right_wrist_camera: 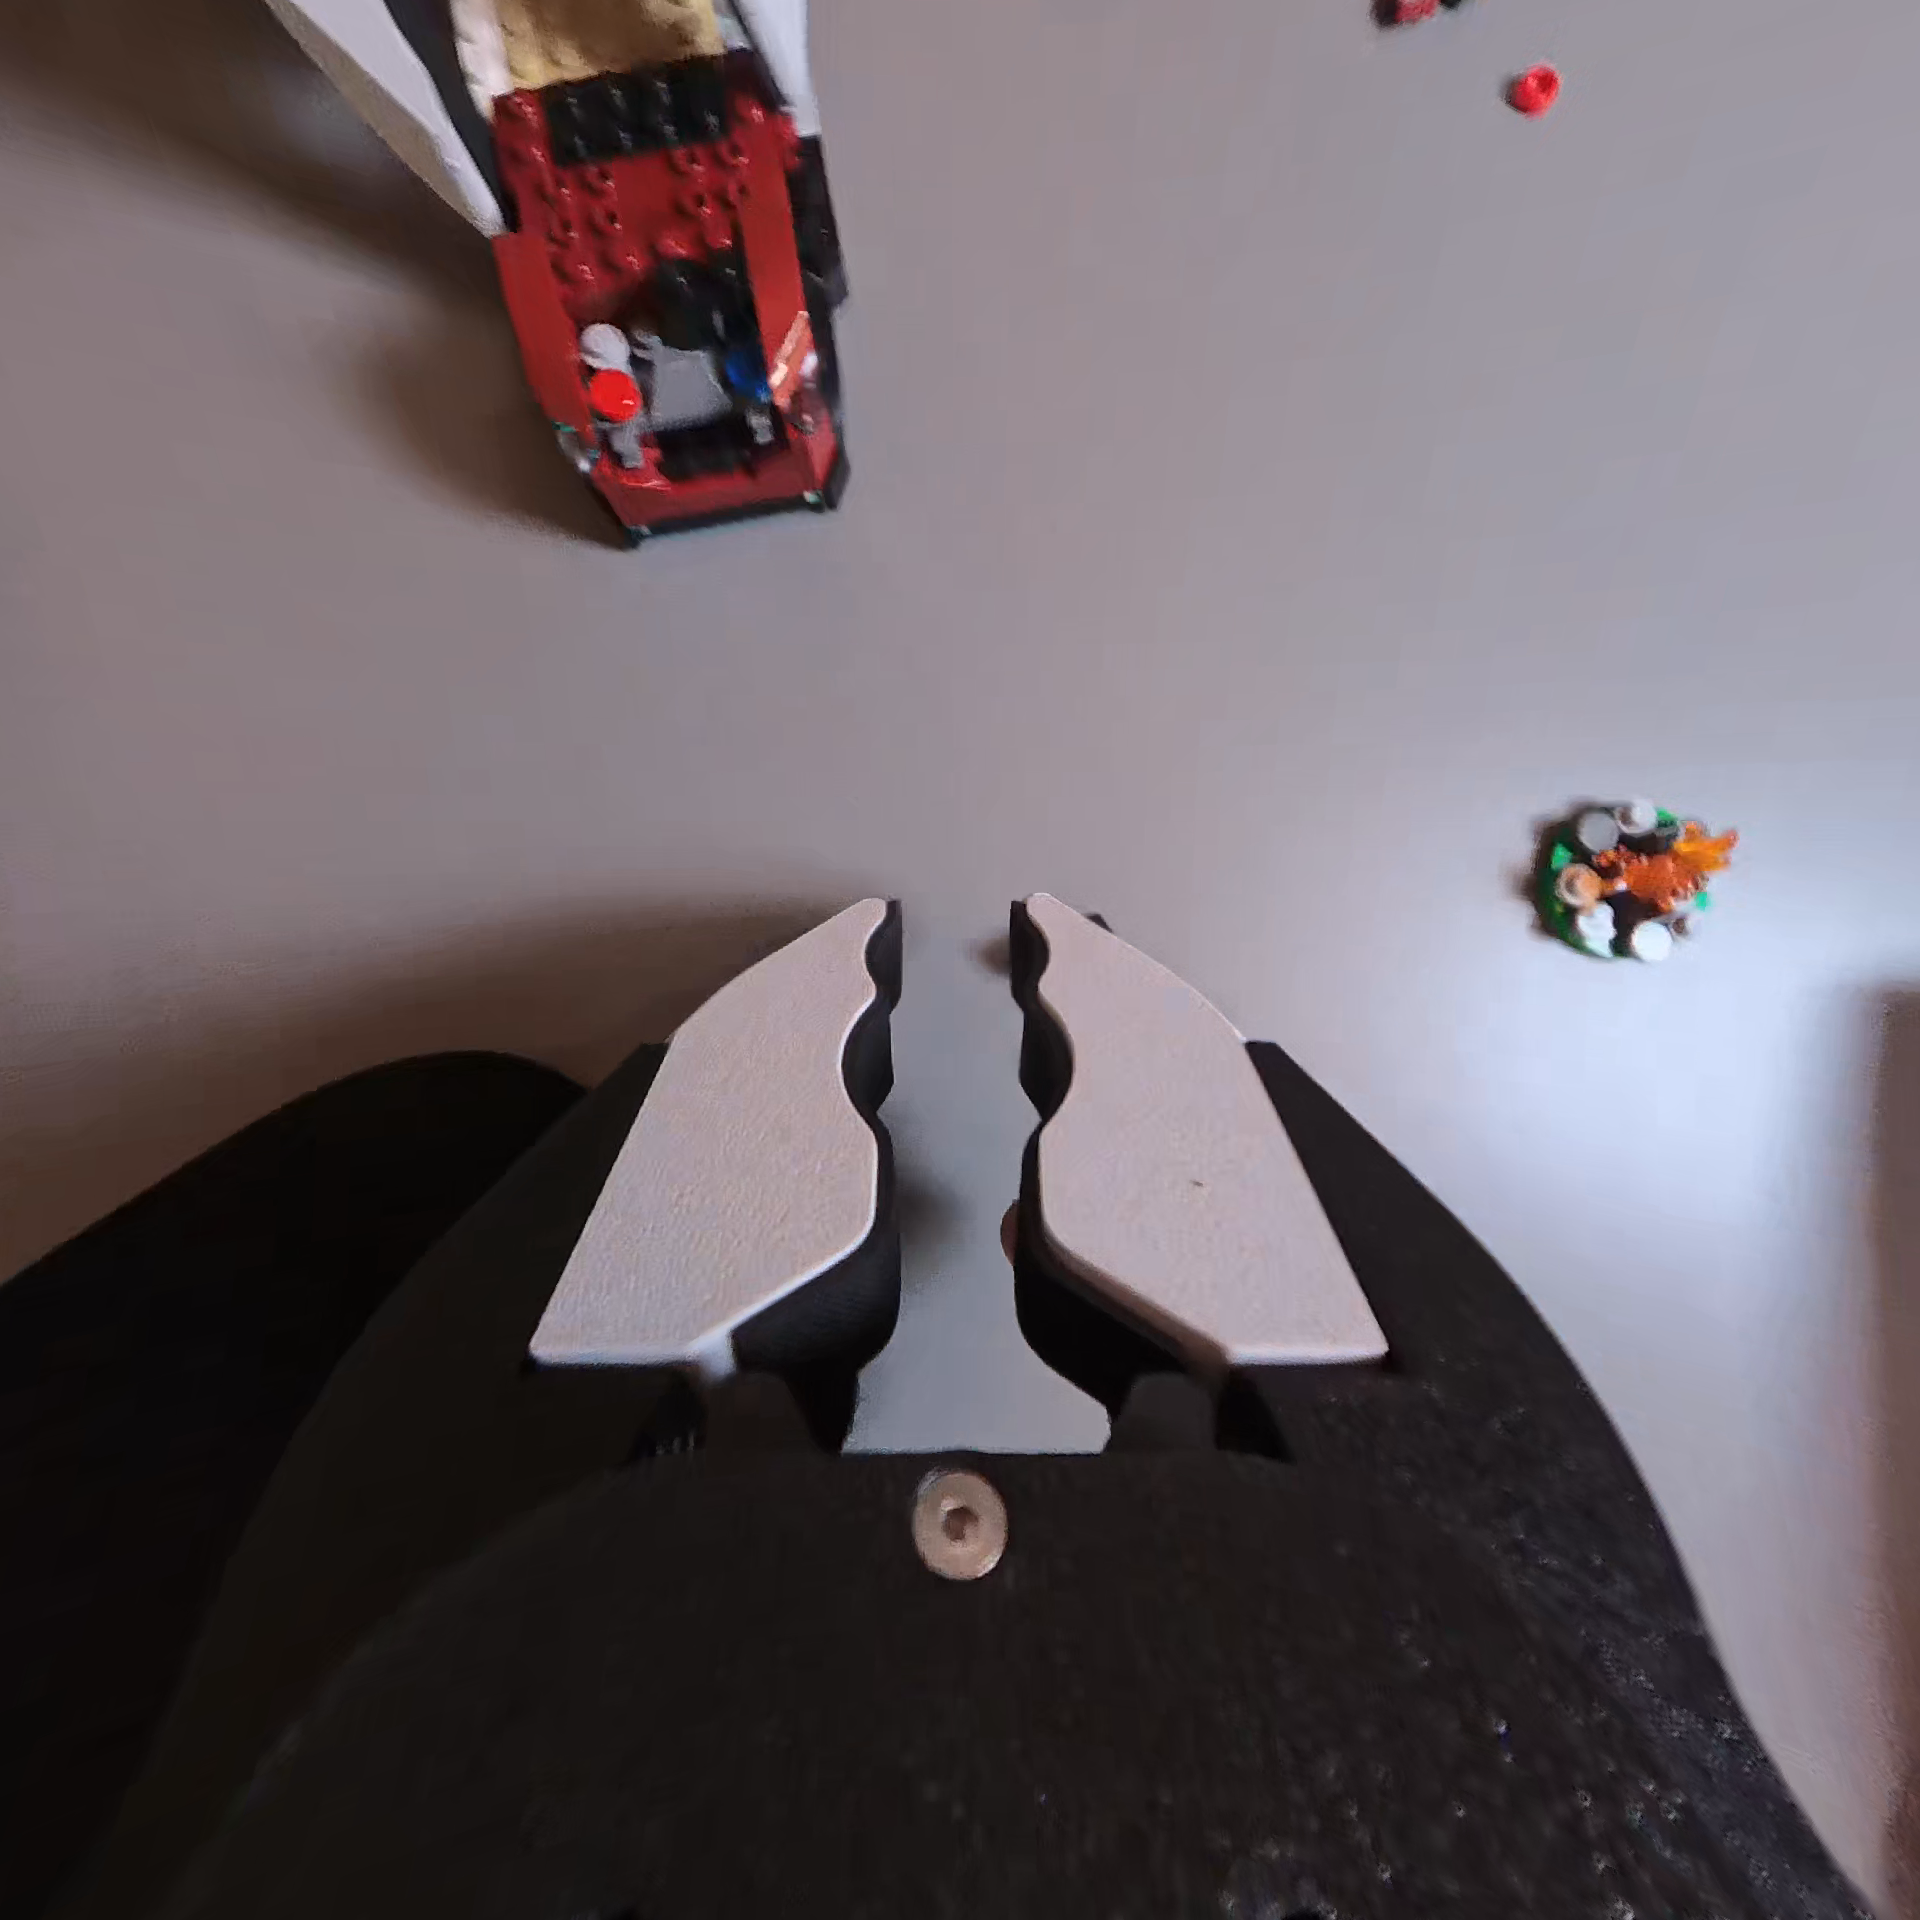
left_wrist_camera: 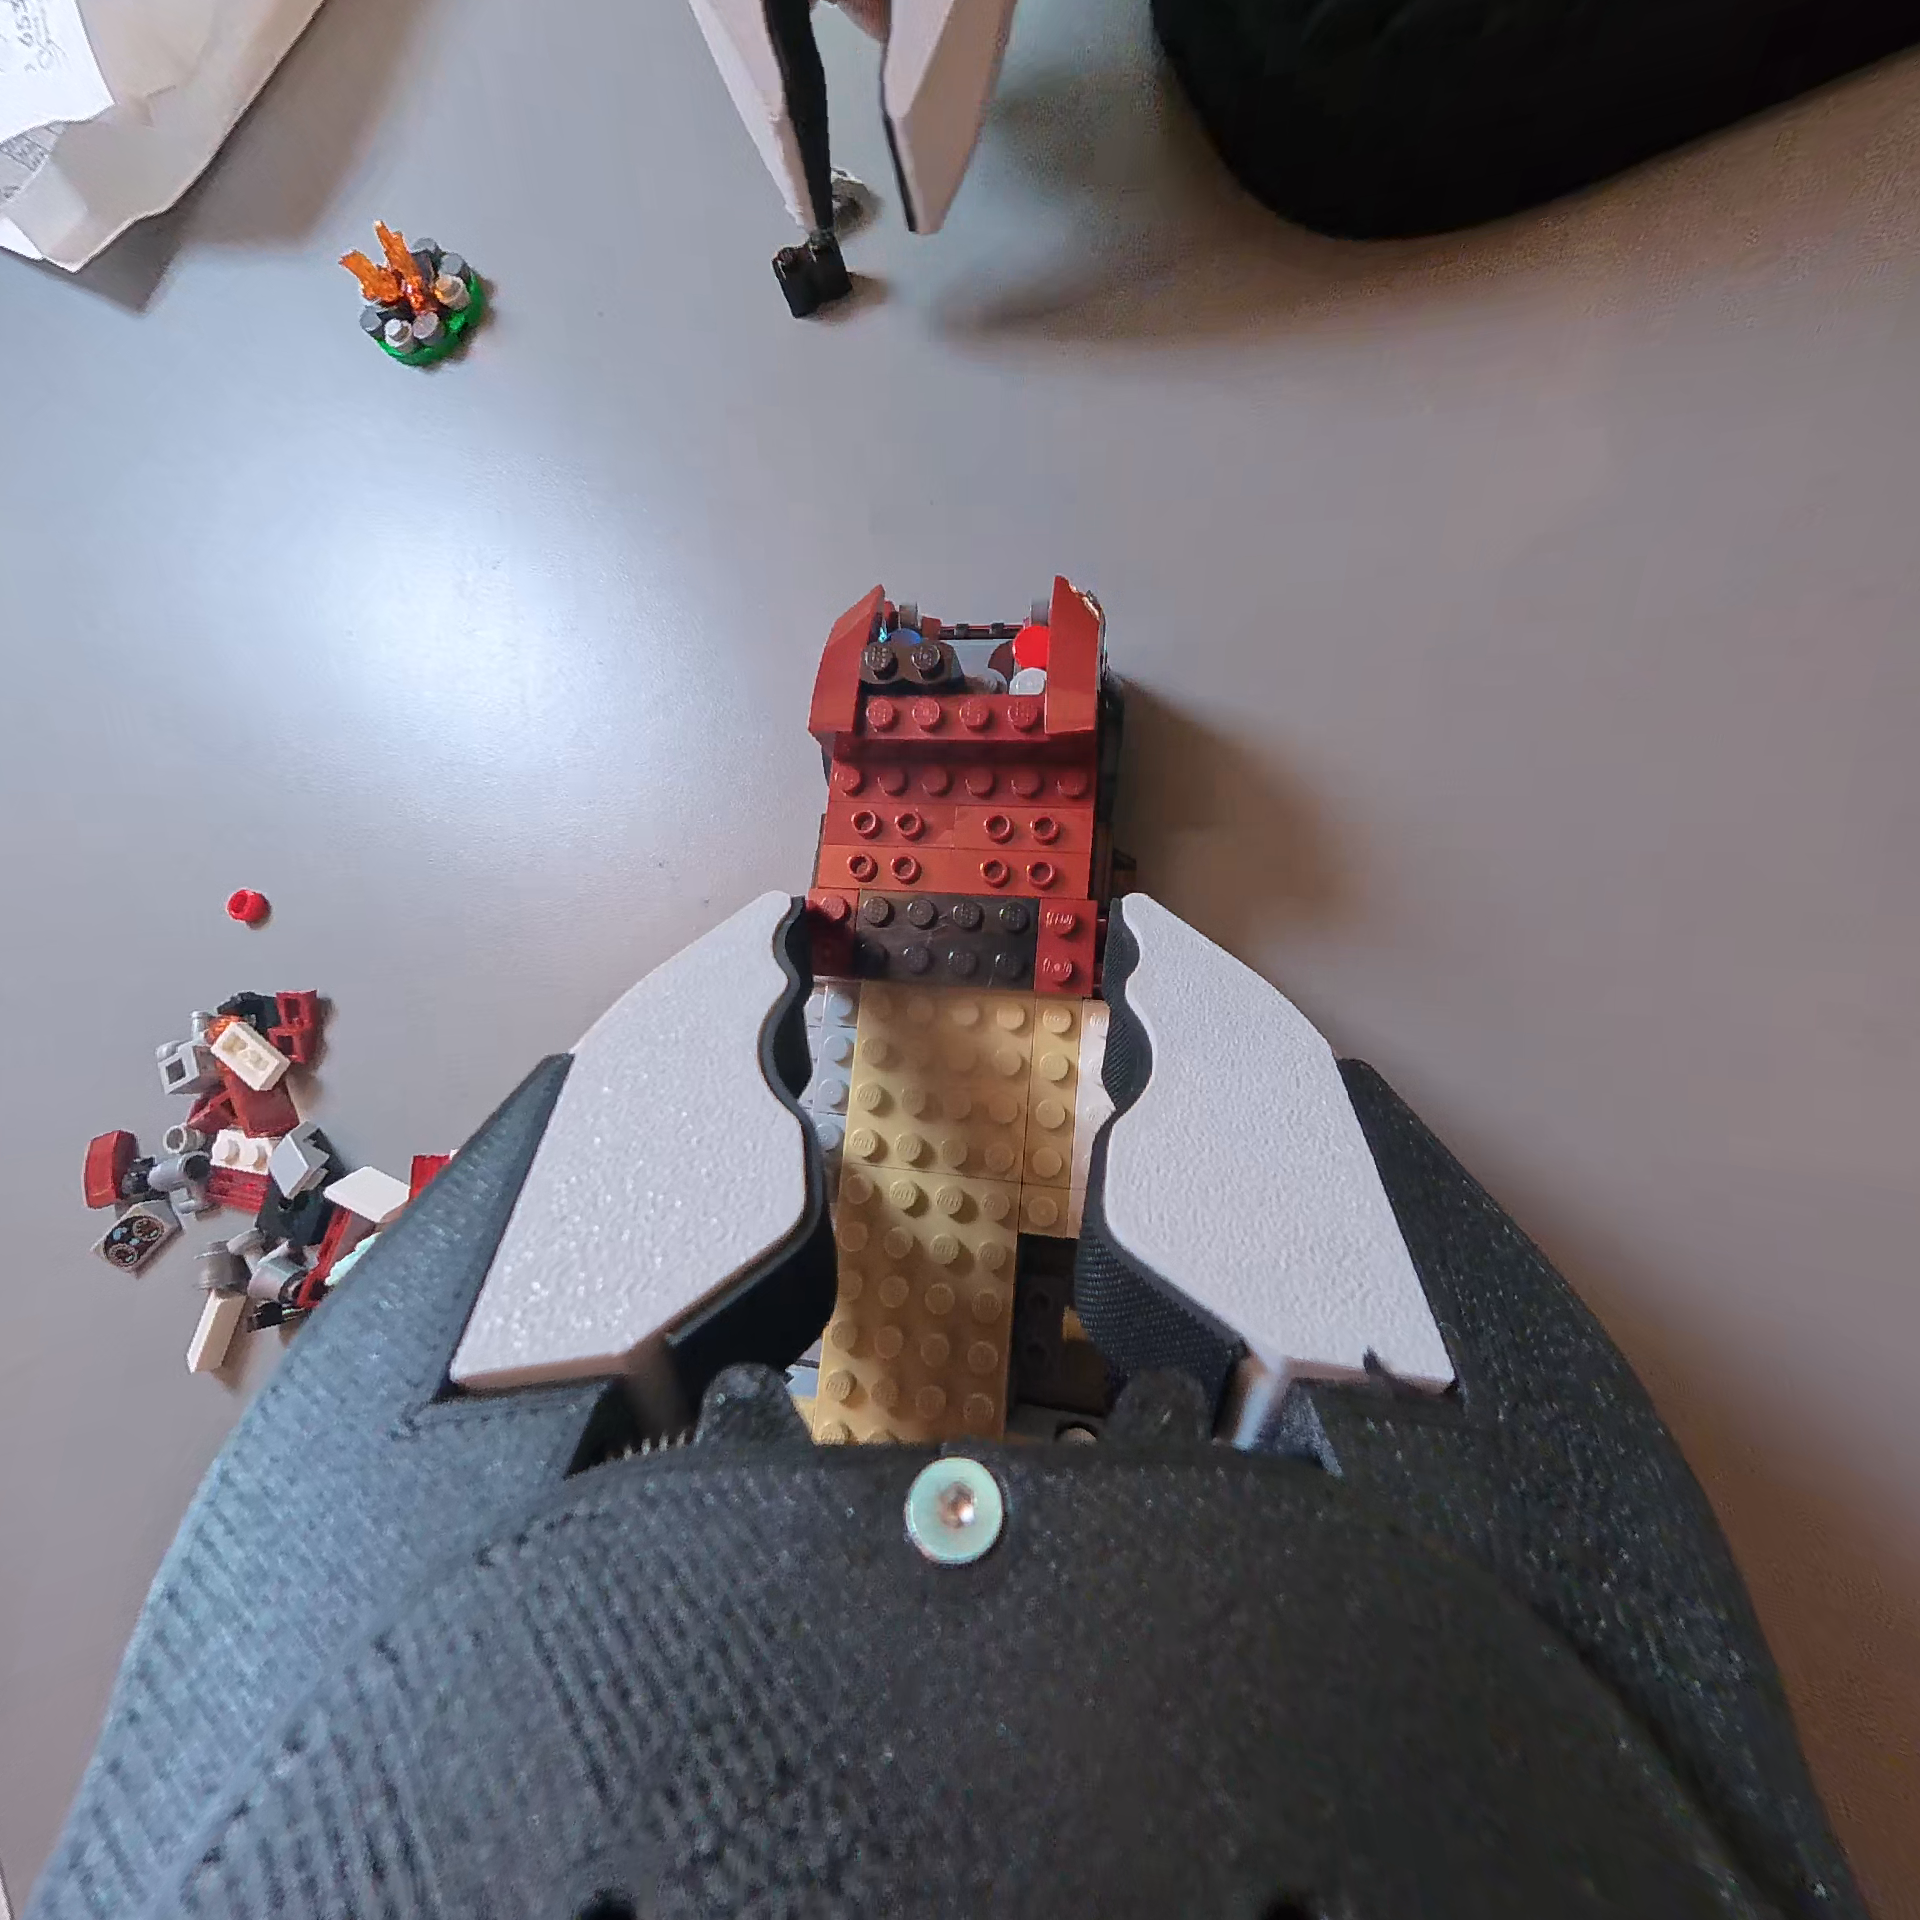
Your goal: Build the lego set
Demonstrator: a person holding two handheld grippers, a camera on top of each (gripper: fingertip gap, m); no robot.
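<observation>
My left gripper (left_wrist_camera: 956,935) is shut on a long brick model (left_wrist_camera: 961,821) that rests on the grey table (left_wrist_camera: 1455,623). Its pads press on the model's sides at the black and dark red plates. The model has a tan studded deck at my end and a dark red cabin at the far end. The right wrist view shows the model (right_wrist_camera: 665,260) between the left gripper's fingers (right_wrist_camera: 436,125). My right gripper (right_wrist_camera: 954,925) is open with only bare table between its pads. It shows in the left wrist view (left_wrist_camera: 868,208), just above a small black brick (left_wrist_camera: 812,278).
A small campfire build on a green base (left_wrist_camera: 421,296) (right_wrist_camera: 1626,883) stands apart. A red round stud (left_wrist_camera: 247,906) and a pile of loose bricks (left_wrist_camera: 239,1143) lie left. White paper (left_wrist_camera: 94,114) is far left, a black soft object (left_wrist_camera: 1558,104) far right. The gap from one gripper's tips to the other's is roughly 15 centimetres. About 15 centimetres separates my left fingertips from the red round stud (left_wrist_camera: 247,906). It turns up in the right wrist view (right_wrist_camera: 1526,101) as well.
</observation>
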